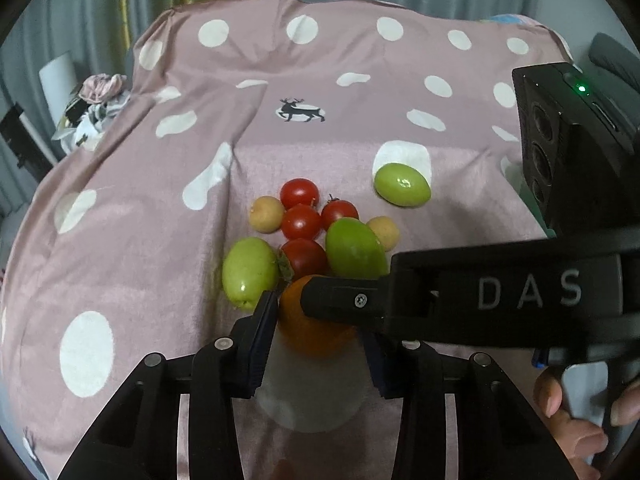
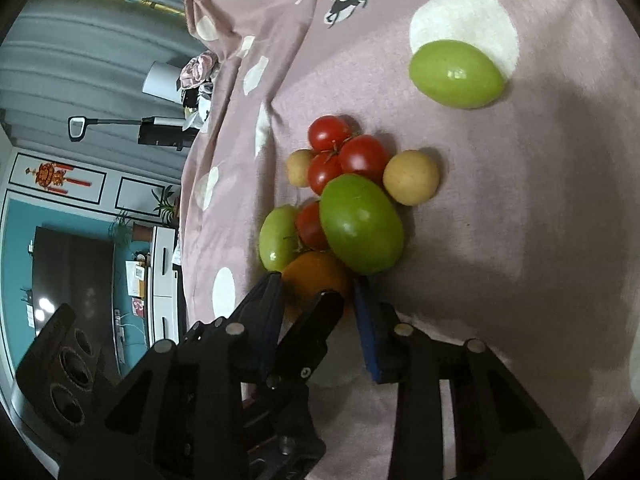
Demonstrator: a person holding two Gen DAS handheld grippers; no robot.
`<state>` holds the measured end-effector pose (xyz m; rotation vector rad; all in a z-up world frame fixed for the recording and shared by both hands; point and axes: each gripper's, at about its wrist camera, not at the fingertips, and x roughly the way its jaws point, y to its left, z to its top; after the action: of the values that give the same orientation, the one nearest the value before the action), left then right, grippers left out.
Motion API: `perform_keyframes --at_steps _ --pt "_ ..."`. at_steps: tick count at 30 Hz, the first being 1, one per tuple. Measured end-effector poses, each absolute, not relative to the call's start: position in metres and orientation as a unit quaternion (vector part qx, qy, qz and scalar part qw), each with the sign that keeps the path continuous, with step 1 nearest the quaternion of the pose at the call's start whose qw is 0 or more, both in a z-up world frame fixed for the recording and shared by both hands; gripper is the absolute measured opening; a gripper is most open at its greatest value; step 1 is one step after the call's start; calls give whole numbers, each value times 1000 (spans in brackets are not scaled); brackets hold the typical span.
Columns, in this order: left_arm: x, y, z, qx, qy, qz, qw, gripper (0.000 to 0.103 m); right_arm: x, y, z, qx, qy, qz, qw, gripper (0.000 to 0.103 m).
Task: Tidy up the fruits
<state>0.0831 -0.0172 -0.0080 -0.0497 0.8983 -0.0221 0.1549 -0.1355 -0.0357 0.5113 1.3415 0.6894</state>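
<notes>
Both grippers, left and right, were nearly closed, pinching one orange at the fruit pile's 6 o'clock edge, likely to lift it clear for sorting.

The only readable text is the pale grey capital letters "DAS", printed on the black body of the right gripper at the right of the left wrist view. Nothing else in either view carries legible writing.
</notes>
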Motion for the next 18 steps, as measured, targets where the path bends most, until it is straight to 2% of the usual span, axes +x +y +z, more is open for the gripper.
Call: perform_keyframes --at_steps 5,7,12,18 --pt "61 -23 10 10 395 -11 919 40 147 -135 -18 229 586 330 704 35" --pt "51 -22 19 -1 385 -27 923 36 143 -137 -7 221 577 328 715 33" --pt "40 -30 40 -28 364 -67 929 36 138 -151 11 223 555 333 729 32" --pt "39 -57 36 5 370 -77 926 36 134 -172 11 224 557 311 737 32"
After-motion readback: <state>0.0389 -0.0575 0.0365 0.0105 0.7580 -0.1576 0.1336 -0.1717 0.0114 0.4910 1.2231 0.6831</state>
